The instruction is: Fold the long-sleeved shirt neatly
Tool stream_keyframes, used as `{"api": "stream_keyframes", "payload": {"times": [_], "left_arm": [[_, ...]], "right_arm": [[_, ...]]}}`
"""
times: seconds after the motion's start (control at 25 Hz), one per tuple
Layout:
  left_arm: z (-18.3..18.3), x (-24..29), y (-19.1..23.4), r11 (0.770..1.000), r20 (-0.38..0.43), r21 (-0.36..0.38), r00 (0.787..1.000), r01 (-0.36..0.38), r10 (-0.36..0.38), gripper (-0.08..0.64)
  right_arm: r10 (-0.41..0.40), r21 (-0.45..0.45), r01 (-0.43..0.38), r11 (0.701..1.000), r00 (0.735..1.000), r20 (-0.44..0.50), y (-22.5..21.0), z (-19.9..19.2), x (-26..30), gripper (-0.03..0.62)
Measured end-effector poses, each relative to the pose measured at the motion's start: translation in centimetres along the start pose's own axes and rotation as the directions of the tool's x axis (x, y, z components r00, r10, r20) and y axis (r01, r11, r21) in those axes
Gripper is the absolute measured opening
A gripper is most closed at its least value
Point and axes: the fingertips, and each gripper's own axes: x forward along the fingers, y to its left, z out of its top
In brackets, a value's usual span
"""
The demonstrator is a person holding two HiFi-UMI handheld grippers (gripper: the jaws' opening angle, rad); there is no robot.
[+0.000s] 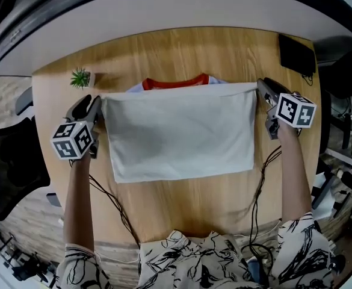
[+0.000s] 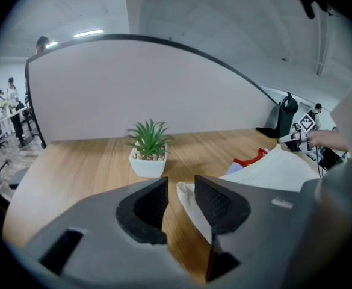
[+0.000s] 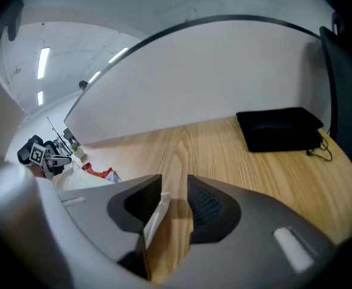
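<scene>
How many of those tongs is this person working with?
2. The left tongs at the far left corner of the shirt, the right tongs at its far right corner; none seem hidden.

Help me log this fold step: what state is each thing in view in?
shirt: folded into a rectangle, flat on the table, red collar showing at the far edge.
left gripper: open, shirt corner between its jaws.
right gripper: open, shirt edge between its jaws.
potted plant: upright.
black object: lying flat.

The folded shirt [image 1: 182, 134] covers all but its red collar [image 1: 176, 83].
</scene>
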Motion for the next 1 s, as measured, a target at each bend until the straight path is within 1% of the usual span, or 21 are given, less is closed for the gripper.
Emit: {"api": "stream_keyframes", "payload": {"times": [0.04,0.08,0.12,0.16,0.2,0.24,0.28,0.32,0.36,0.4,0.44,0.48,0.52,0.56,0.64,0.68,0.72,0.76,0.88,0.92,1.0], "left_arm": [[0.6,-0.5,-0.4,0.999,0.026,0.041,0.999,0.017,-0.018,0.147],[1.3,-1.0,-1.3,0.993,0.052,0.113,0.998,0.04,-0.046,0.154],[1.9,-1.4,-2.5,0.975,0.066,0.214,0.994,0.068,-0.083,0.164],[2.3,-1.5,-3.9,0.939,0.061,0.33,0.991,0.093,-0.12,0.17],[2.5,-1.3,-5.3,0.889,0.038,0.444,0.989,0.114,-0.145,0.172],[2.4,-0.8,-6.5,0.832,0.006,0.54,0.987,0.131,-0.159,0.176],[2.1,-0.3,-7.4,0.776,-0.031,0.613,0.986,0.148,-0.164,0.18],[1.6,0.3,-8.0,0.727,-0.069,0.666,0.984,0.167,-0.163,0.183],[0.9,1.0,-8.3,0.686,-0.107,0.704,0.982,0.186,-0.157,0.189],[0.2,1.5,-8.4,0.651,-0.143,0.731,0.979,0.205,-0.148,0.19],[-0.4,2.0,-8.4,0.622,-0.173,0.751,0.975,0.222,-0.138,0.192],[-0.9,2.5,-8.3,0.603,-0.198,0.762,0.971,0.236,-0.131,0.192],[-1.2,2.9,-8.2,0.591,-0.216,0.767,0.968,0.248,-0.126,0.192],[-1.5,3.2,-8.2,0.584,-0.229,0.77,0.966,0.257,-0.123,0.193],[-1.9,3.5,-8.0,0.567,-0.251,0.778,0.961,0.271,-0.115,0.193],[-2.1,3.6,-7.8,0.561,-0.258,0.781,0.96,0.274,-0.11,0.193],[-2.2,3.7,-7.7,0.561,-0.261,0.781,0.96,0.274,-0.105,0.192],[-2.2,3.8,-7.5,0.566,-0.258,0.78,0.961,0.269,-0.101,0.19],[-1.5,4.2,-6.9,0.589,-0.222,0.776,0.972,0.227,-0.083,0.184],[-1.1,4.4,-6.7,0.606,-0.205,0.767,0.976,0.21,-0.079,0.169],[-0.3,4.7,-6.2,0.665,-0.179,0.724,0.981,0.185,-0.078,0.15]], "right_arm": [[0.019,-0.037,-0.018,0.999,0.999,0.038,0.2,0.9,-0.5,0.168],[0.058,-0.109,-0.05,0.993,0.995,0.079,1.0,1.9,-1.1,0.188],[0.116,-0.212,-0.091,0.973,0.987,0.108,2.4,2.8,-1.6,0.215],[0.18,-0.33,-0.135,0.934,0.977,0.111,4.1,3.3,-1.9,0.229],[0.238,-0.443,-0.176,0.879,0.967,0.087,6.0,3.4,-1.9,0.233],[0.279,-0.538,-0.214,0.815,0.959,0.042,7.8,3.1,-1.7,0.24],[0.303,-0.611,-0.248,0.751,0.953,-0.014,9.2,2.4,-1.3,0.241],[0.31,-0.668,-0.277,0.691,0.948,-0.072,10.4,1.5,-0.7,0.242],[0.305,-0.713,-0.302,0.633,0.944,-0.13,11.3,0.5,-0.1,0.25],[0.291,-0.75,-0.325,0.576,0.939,-0.183,12.0,-0.5,0.5,0.257],[0.272,-0.778,-0.345,0.525,0.934,-0.231,12.6,-1.5,1.1,0.258],[0.253,-0.798,-0.361,0.483,0.93,-0.268,12.9,-2.3,1.7,0.258],[0.235,-0.81,-0.373,0.452,0.926,-0.296,13.0,-2.9,2.2,0.259],[0.218,-0.819,-0.381,0.429,0.924,-0.315,12.9,-3.3,2.7,0.258],[0.188,-0.831,-0.385,0.401,0.923,-0.337,12.6,-3.9,3.4,0.258],[0.178,-0.833,-0.385,0.397,0.923,-0.341,12.3,-4.0,3.6,0.258],[0.173,-0.833,-0.381,0.401,0.925,-0.339,12.1,-4.1,3.8,0.258],[0.171,-0.833,-0.373,0.409,0.928,-0.332,11.8,-4.0,4.0,0.258],[0.173,-0.83,-0.348,0.437,0.938,-0.302,11.5,-3.3,4.3,0.258],[0.177,-0.825,-0.339,0.453,0.941,-0.29,11.4,-3.0,4.4,0.256],[0.197,-0.8,-0.327,0.504,0.945,-0.262,11.5,-2.1,4.5,0.241]]}}
